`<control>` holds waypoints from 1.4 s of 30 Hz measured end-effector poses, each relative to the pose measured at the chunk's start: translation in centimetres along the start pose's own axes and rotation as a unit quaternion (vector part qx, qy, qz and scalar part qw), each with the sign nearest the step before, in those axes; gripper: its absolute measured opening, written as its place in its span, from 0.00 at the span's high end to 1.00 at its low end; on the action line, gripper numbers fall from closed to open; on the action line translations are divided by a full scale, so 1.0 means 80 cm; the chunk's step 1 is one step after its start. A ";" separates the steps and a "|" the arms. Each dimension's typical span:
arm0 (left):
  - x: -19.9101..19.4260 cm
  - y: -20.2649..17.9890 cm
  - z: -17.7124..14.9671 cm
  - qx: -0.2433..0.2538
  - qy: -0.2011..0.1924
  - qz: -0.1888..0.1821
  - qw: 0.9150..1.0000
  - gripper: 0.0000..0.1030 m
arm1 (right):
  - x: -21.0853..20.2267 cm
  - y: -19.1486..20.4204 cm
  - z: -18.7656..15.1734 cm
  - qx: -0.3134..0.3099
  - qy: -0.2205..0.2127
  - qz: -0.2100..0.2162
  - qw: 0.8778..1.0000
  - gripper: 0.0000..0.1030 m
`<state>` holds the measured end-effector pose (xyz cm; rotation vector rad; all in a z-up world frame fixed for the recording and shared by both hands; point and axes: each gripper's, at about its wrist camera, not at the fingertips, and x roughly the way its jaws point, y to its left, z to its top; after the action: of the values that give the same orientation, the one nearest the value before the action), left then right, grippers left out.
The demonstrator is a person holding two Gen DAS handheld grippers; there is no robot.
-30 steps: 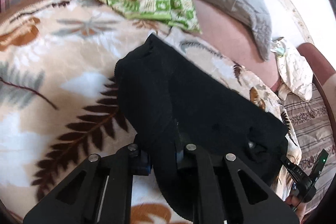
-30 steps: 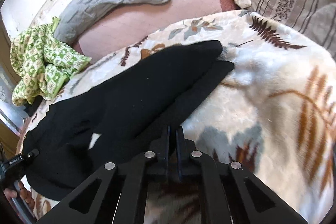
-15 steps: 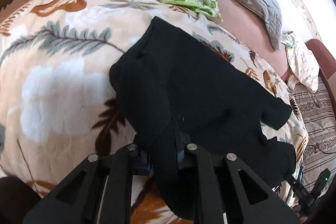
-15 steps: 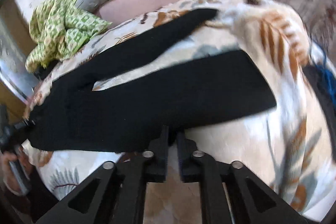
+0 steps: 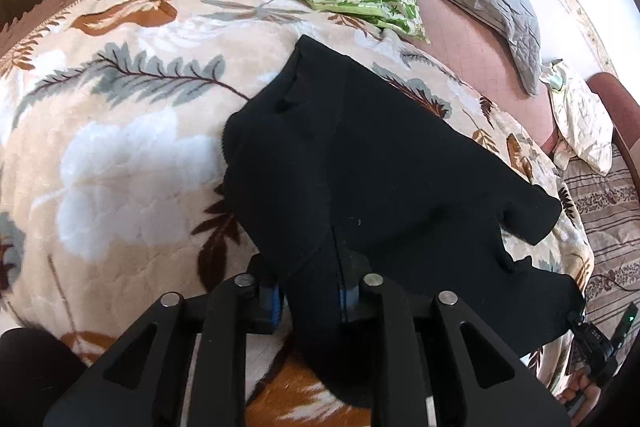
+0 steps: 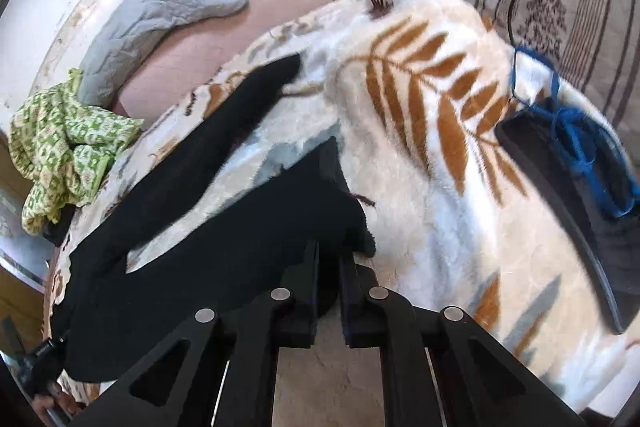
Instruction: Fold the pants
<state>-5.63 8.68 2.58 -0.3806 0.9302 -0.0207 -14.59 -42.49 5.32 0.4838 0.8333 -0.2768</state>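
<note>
**A:** ok so what's the left gripper (image 5: 310, 291) doing? Looks like a chunk of the black pants (image 5: 360, 163) is sitting right between its fingers.

**B:** yep, a fold of the waist end runs down through the gap, and the jaws are easing apart, only a narrow opening so far. The fabric fills that gap and still touches the blue pads on both sides, so I'd call it a grip that's just loosening. The rest of the pants spread out ahead of that gripper and off to its right, flat on the leaf-print blanket (image 5: 120, 155) on the bed.

**A:** and the right gripper (image 6: 329, 267)?

**B:** fingers nearly together, just a thin slit between them. The hem of one pant leg sits right at its tips, and dark cloth seems to be tucked into the slit, so it reads as clamped on the pants (image 6: 224, 235). The other leg stretches away ahead and to the left of it, so the two legs make a V on the blanket (image 6: 420, 187).

**A:** anything else near it?

**B:** a black flat thing with blue cord (image 6: 576, 143) wrapped on it, off to the right of the right gripper, resting on the blanket. Far ahead-left there's a green checked cloth (image 6: 64, 143) bunched up and a grey quilted pillow (image 6: 160, 15).
</note>
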 end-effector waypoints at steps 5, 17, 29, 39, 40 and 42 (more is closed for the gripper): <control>-0.004 0.015 -0.005 -0.013 0.008 0.007 1.000 0.71 | 0.005 -0.003 -0.013 -0.026 0.033 -0.048 0.998 0.83; -0.061 0.017 0.007 0.018 -0.041 0.048 0.998 0.64 | -0.042 0.071 -0.009 -0.103 -0.015 -0.015 0.994 0.50; -0.038 -0.024 0.009 0.051 -0.030 0.029 0.998 0.50 | 0.011 0.226 -0.062 -0.240 0.050 0.087 0.965 0.50; -0.008 -0.038 0.008 0.073 -0.030 0.058 0.995 0.35 | 0.056 0.262 -0.085 -0.277 0.100 0.092 0.951 0.44; -0.007 -0.037 0.009 0.074 -0.030 0.059 0.995 0.35 | 0.057 0.263 -0.087 -0.285 0.096 0.090 0.949 0.43; -0.006 -0.036 0.012 0.077 -0.029 0.060 0.995 0.35 | 0.055 0.265 -0.084 -0.294 0.094 0.094 0.947 0.43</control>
<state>-4.74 6.36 4.39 -0.1817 0.8874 0.0291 -7.19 -21.11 4.47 0.0253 0.9986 0.2003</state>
